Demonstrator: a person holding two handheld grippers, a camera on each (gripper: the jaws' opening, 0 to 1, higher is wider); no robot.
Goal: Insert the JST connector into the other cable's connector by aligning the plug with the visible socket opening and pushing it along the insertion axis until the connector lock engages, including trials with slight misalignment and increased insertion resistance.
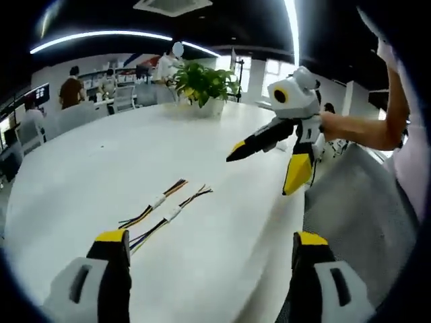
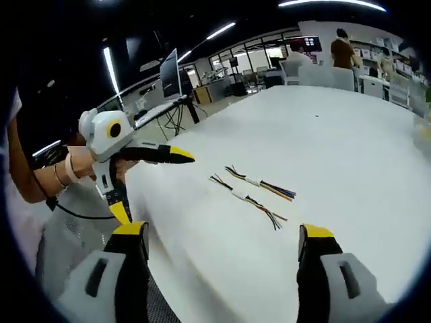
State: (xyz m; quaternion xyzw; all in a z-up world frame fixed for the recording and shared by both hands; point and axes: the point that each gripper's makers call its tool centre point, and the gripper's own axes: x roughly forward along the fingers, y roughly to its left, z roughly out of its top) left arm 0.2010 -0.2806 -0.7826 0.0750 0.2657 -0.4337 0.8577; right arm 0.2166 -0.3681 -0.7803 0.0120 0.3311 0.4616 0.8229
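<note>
In the left gripper view the left gripper (image 1: 210,243) has its jaws wide apart with nothing between them, yellow tips rising over the white desk (image 1: 101,168). Just ahead of the left jaw lie the two cables — the nearer cable (image 1: 170,215) and the farther cable (image 1: 155,203) — side by side and close together, each flat on the desk with a small white connector at mid-length and coloured wires fanning out at both ends. The two connectors are apart, not mated.

The right gripper (image 1: 269,165) comes in from the right of that view, held in a person's hand above the desk edge, its jaws spread and holding nothing; one black, yellow-tipped jaw points toward the middle of the desk, the other hangs downward.

In the right gripper view the right gripper (image 2: 223,241) likewise shows open, bare jaws, and the cables sit between and beyond them on the desk. The left gripper (image 2: 158,185) enters from the left, gripped by a hand (image 2: 81,167) wearing a wristband — jaws parted.

Farther off, a potted plant (image 1: 202,86) stands on the desk, with office desks, chairs and people behind it.
</note>
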